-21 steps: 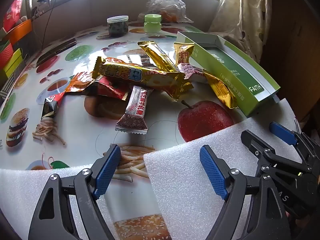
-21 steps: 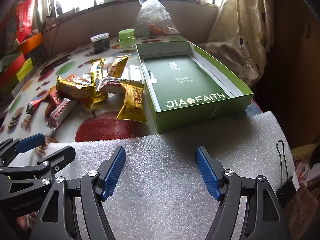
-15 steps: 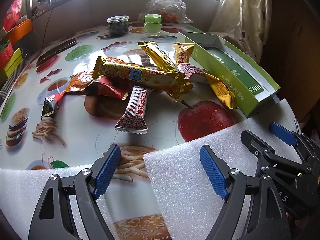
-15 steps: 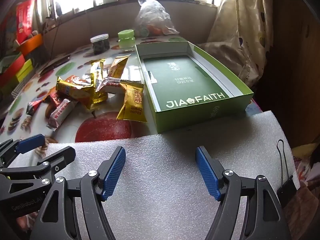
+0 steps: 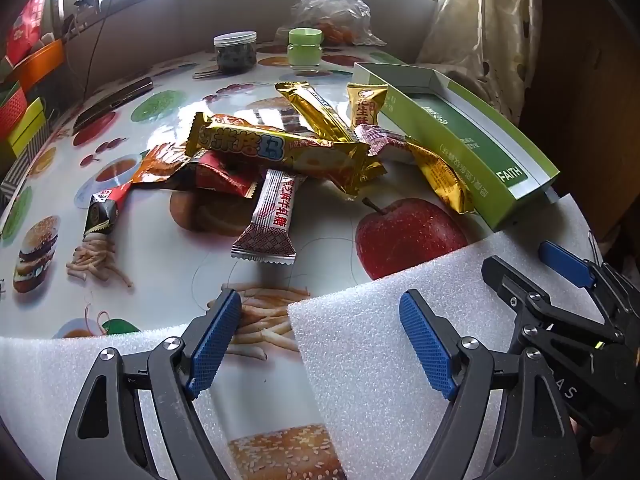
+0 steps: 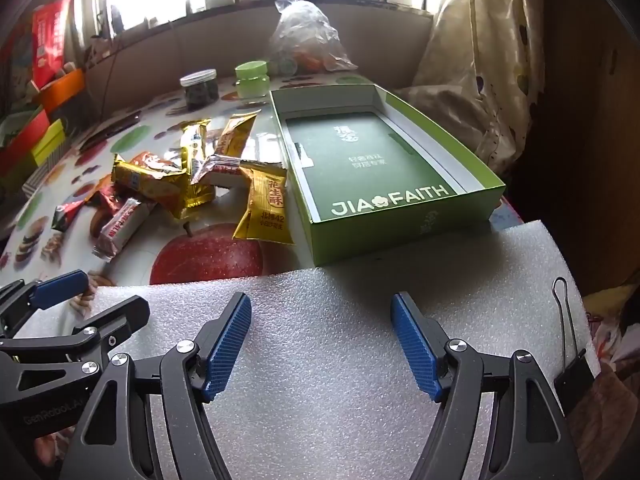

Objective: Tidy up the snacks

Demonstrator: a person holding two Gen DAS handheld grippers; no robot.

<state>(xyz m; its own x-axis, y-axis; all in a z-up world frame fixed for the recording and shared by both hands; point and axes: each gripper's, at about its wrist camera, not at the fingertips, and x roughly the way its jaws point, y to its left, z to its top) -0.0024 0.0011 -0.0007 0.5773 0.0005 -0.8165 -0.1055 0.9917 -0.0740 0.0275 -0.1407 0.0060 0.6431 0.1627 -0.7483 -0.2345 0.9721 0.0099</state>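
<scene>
both grippers, left gripper (image 5: 320, 336) and right gripper (image 6: 322, 338), gape empty over foam. snack pile (image 5: 288, 156) lies ahead of the left, which is nearer; green box (image 6: 400, 216) lies ahead of the right.

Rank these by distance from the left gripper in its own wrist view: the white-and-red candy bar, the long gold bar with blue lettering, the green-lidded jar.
From the left gripper:
1. White-and-red candy bar, just ahead.
2. Long gold bar, mid-pile.
3. Green-lidded jar, far edge.

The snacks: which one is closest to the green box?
The gold peanut-candy packet with the red circle. It lies right beside the green box, while the other snacks are piled farther left.
</scene>
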